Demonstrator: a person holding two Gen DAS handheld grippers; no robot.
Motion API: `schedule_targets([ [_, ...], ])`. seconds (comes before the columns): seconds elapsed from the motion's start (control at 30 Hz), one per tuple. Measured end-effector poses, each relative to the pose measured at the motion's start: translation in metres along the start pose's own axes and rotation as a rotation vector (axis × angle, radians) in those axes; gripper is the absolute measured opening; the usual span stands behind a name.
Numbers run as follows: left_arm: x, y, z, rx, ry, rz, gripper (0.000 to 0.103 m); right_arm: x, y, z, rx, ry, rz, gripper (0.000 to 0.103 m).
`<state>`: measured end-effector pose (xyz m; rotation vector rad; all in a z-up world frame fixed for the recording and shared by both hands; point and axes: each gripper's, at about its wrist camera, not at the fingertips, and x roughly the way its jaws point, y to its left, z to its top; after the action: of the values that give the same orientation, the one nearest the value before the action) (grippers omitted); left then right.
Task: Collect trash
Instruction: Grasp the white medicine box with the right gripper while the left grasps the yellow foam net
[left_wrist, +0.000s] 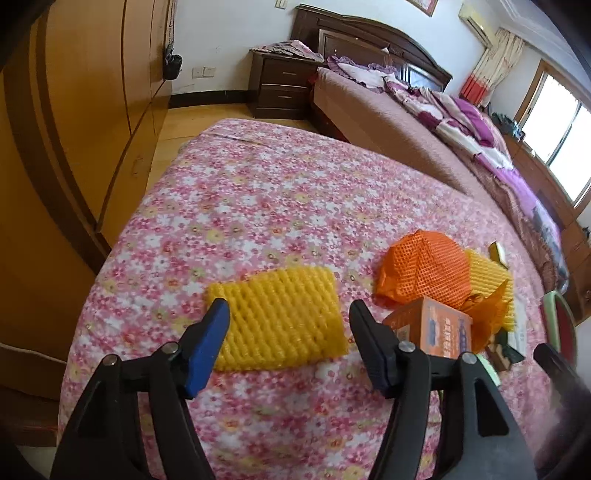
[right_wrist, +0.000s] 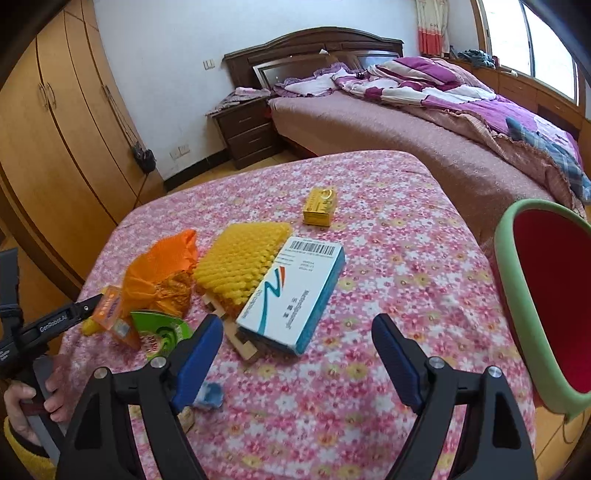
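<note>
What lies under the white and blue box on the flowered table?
Under the white and blue box, a yellow foam net and a brown cardboard piece poke out at its left edge. How far they extend beneath is hidden.

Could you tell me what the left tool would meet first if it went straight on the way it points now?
Most likely the yellow foam net, which lies flat on the floral cloth between the open left tool's fingertips; depth is hard to judge.

Floral tablecloth (right_wrist: 388, 258) covers the table; bed (right_wrist: 406, 122) stands behind it. Nightstand (right_wrist: 247, 133) adjoins the bed; wardrobe (right_wrist: 48, 147) stands left.
</note>
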<state>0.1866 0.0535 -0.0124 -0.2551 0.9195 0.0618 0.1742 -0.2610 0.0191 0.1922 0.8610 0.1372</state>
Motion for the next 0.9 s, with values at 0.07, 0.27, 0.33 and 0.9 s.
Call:
schedule_targets([
  [0.07,0.003,-0.006,-0.001,0.016,-0.007,0.058,0.068,0.008,-0.002,0.002,0.001,0.011,0.005,0.085],
  [0.27,0.004,-0.008,-0.002,-0.007,-0.023,0.097,0.068,0.038,-0.002,0.013,-0.031,0.074,0.044,0.085],
  [0.33,0.004,-0.005,-0.002,-0.016,-0.023,0.086,0.068,0.045,0.000,0.015,-0.042,0.100,0.043,0.085],
  [0.9,-0.016,0.015,-0.009,-0.064,-0.081,-0.034,0.023,0.037,0.002,0.003,-0.015,0.039,-0.026,0.061],
])
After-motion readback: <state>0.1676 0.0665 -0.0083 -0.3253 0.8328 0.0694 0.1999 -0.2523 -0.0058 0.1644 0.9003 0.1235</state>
